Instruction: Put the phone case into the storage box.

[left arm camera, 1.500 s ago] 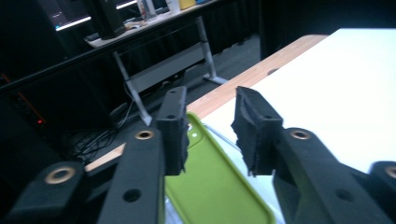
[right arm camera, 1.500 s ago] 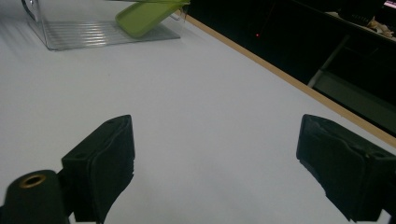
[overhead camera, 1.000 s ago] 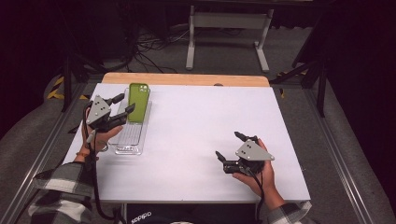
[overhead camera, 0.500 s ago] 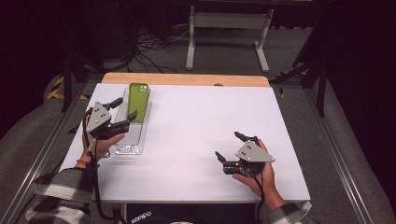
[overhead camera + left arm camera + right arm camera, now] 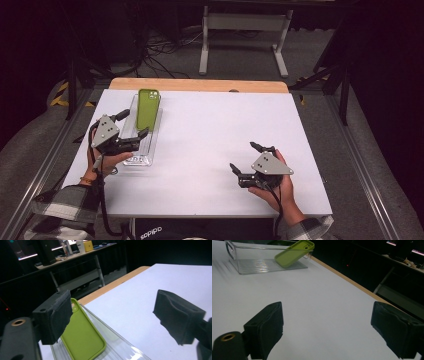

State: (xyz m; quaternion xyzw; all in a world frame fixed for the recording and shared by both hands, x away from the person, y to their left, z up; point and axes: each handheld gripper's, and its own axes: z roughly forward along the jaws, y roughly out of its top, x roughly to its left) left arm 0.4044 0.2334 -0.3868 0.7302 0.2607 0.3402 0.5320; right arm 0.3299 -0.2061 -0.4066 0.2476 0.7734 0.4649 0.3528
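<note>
Nearest to the person, well to the right of the clear tray (image 5: 131, 159), the right gripper (image 5: 246, 159) hovers over the white table (image 5: 210, 130) with jaws wide apart, holding nothing. At the near end of the tray, the left gripper (image 5: 131, 126) also has wide, empty jaws. Farther along, the green phone case (image 5: 148, 109) lies tilted in the tray, leaning on its far wall.
</note>
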